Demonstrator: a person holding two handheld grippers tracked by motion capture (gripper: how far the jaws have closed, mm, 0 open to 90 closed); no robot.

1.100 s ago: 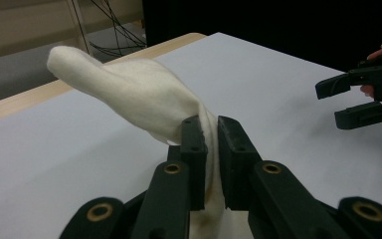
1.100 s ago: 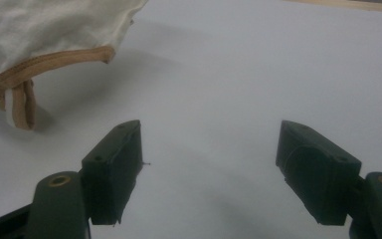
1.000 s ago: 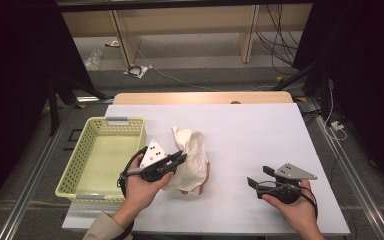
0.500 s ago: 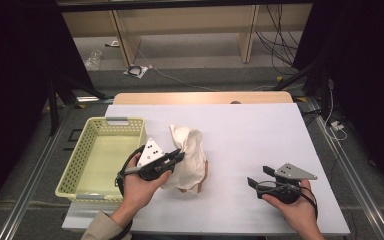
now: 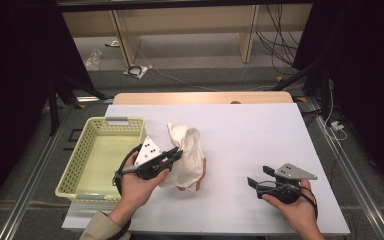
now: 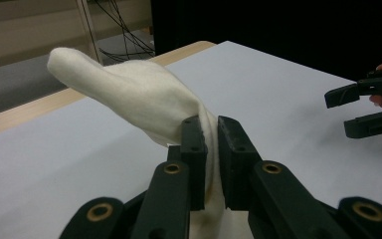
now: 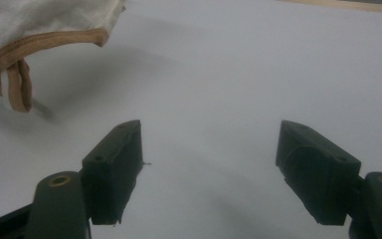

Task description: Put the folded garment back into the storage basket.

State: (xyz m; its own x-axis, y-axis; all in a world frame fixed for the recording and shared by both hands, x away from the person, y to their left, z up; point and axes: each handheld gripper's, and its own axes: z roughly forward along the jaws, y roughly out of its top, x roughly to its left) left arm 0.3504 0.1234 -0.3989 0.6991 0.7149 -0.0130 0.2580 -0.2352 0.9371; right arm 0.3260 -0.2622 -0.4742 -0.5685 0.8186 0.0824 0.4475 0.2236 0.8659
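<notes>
Nearest the person, the right gripper [image 5: 258, 177] rested on the white desk [image 5: 260, 135] with its jaws spread and nothing between them. The left gripper [image 5: 176, 155] was clenched on a fold of the cream cloth [image 5: 187, 152], which hung limp beside the yellow basket [image 5: 80, 162]. Soft and light, it looked easiest to pinch along its tan hem [image 7: 45, 42].
</notes>
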